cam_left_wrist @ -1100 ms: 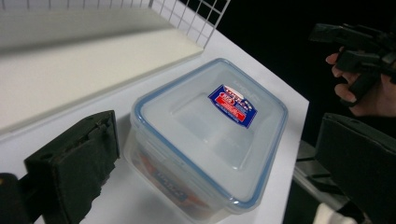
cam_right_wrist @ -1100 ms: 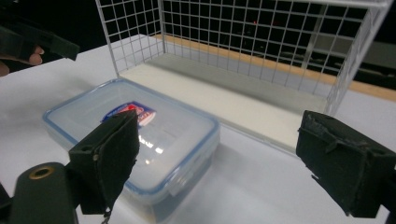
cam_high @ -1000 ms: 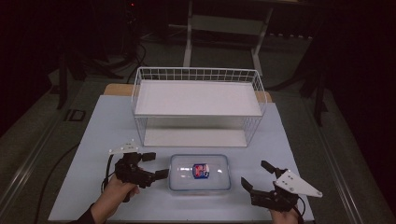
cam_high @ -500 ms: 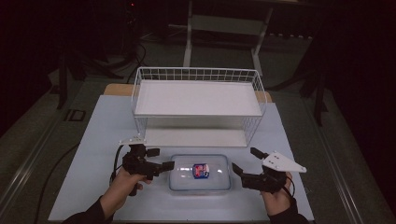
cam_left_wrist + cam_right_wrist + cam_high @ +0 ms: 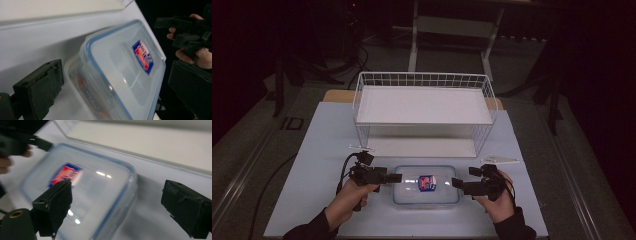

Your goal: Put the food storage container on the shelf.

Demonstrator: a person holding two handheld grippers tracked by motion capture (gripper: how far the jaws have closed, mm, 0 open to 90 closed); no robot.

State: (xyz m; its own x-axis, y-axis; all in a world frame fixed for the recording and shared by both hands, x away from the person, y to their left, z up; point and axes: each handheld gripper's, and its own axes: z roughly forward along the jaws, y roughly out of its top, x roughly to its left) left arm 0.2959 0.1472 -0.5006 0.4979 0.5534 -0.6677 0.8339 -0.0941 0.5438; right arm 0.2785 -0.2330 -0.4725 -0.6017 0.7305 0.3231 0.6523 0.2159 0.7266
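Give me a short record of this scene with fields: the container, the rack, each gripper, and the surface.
container: clear plastic box with blue-rimmed lid and red-blue label, lying flat near the table's front edge
rack: white wire shelf behind the box, nothing on it
left gripper: jaws open, at the box's left end
right gripper: jaws open, have just been opening, at the box's right end
surface: pale blue table top

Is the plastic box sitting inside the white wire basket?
No, the plastic box lies on the table in front of the wire basket.
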